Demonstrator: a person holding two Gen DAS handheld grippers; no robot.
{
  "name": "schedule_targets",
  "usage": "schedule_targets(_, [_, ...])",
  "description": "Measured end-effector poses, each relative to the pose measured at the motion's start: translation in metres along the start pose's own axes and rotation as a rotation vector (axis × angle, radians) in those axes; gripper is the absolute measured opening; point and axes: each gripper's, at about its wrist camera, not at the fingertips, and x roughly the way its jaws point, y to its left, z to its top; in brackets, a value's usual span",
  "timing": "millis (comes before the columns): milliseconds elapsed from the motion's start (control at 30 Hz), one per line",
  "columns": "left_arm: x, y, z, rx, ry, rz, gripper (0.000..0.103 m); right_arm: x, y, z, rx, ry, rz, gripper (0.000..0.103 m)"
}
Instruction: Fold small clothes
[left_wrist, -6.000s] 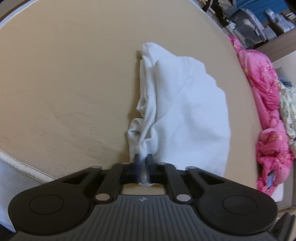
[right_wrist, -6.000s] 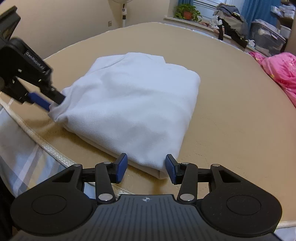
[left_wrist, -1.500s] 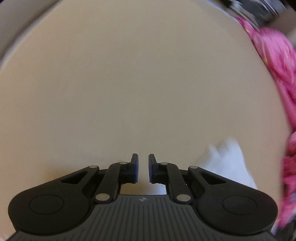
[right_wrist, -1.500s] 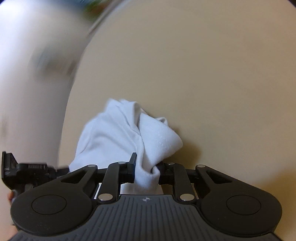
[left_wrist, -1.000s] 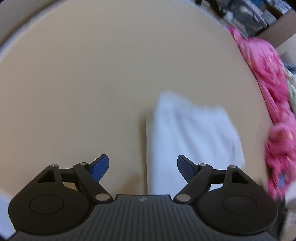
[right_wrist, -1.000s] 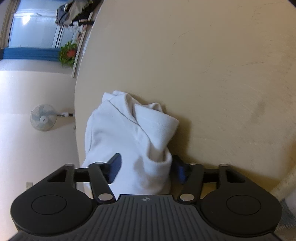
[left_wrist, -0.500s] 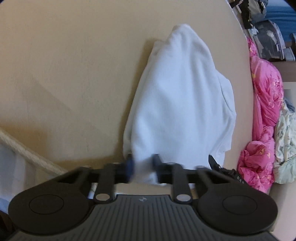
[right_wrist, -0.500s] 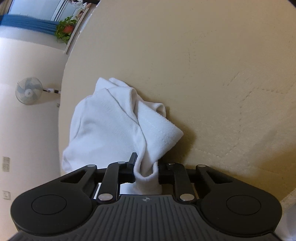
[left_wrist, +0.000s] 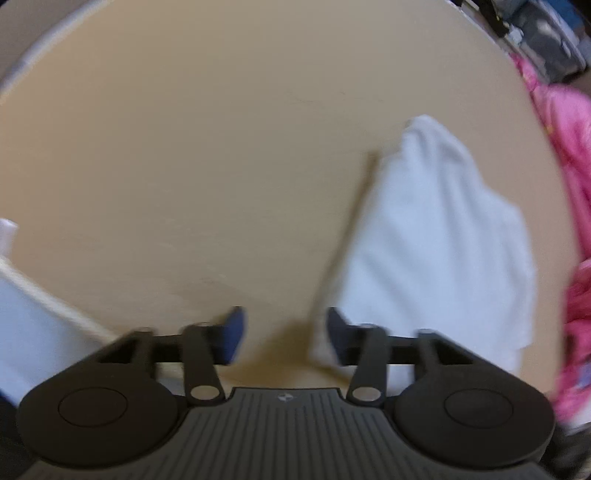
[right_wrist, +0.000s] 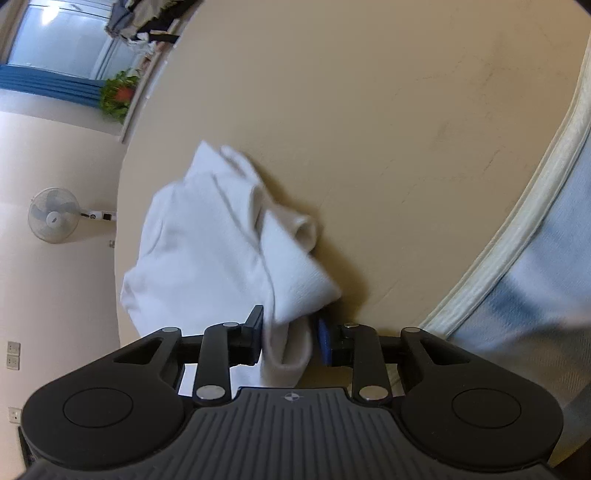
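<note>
A folded white garment (left_wrist: 436, 251) lies on the beige mattress (left_wrist: 221, 166), right of centre in the blurred left wrist view. My left gripper (left_wrist: 284, 332) is open and empty, its right finger beside the garment's near left corner. In the right wrist view the same garment (right_wrist: 207, 240) is bunched and partly lifted. My right gripper (right_wrist: 290, 341) has its fingers around a thick fold of the garment's near edge, jaws partly apart with the cloth filling the gap.
Pink bedding (left_wrist: 569, 155) lies along the right edge of the mattress. The mattress piping and a striped sheet (right_wrist: 535, 258) run at the right. A fan (right_wrist: 53, 218), a window and a plant (right_wrist: 118, 96) stand far off.
My left gripper has let go of the garment, opened and swung left. My right gripper keeps the fold between its fingers, its jaws a little wider, and the garment has shifted.
</note>
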Motion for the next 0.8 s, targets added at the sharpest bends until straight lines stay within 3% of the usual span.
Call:
schedule_targets(67, [-0.011,-0.007,-0.016,0.099,-0.052,0.074,0.071,-0.023,0.014,0.004,-0.169,-0.076,-0.118,0.052])
schedule_targets(133, [-0.029,-0.015,-0.038,0.205,-0.112,0.131,0.084,-0.044,0.03,-0.001,-0.354,-0.114,-0.211,0.057])
schedule_targets(267, [-0.065,-0.039,-0.081,0.319,-0.22,0.149,0.088,-0.091,0.067,-0.039,-0.684,-0.192,-0.232,0.086])
schedule_targets(367, [-0.088,-0.058,-0.104,0.311,-0.294,0.164,0.09,-0.112,0.094,-0.078,-0.863,-0.256,-0.234,0.089])
schedule_targets(467, [-0.106,-0.079,-0.118,0.292,-0.365,0.188,0.091,-0.136,0.097,-0.103,-0.905,-0.324,-0.253,0.092])
schedule_targets(533, [-0.098,-0.105,-0.129,0.296,-0.39,0.201,0.091,-0.151,0.093,-0.116,-0.907,-0.319,-0.254,0.093])
schedule_targets(800, [-0.102,-0.113,-0.168,0.343,-0.394,0.211,0.091,-0.163,0.091,-0.153,-0.969,-0.28,-0.232,0.094])
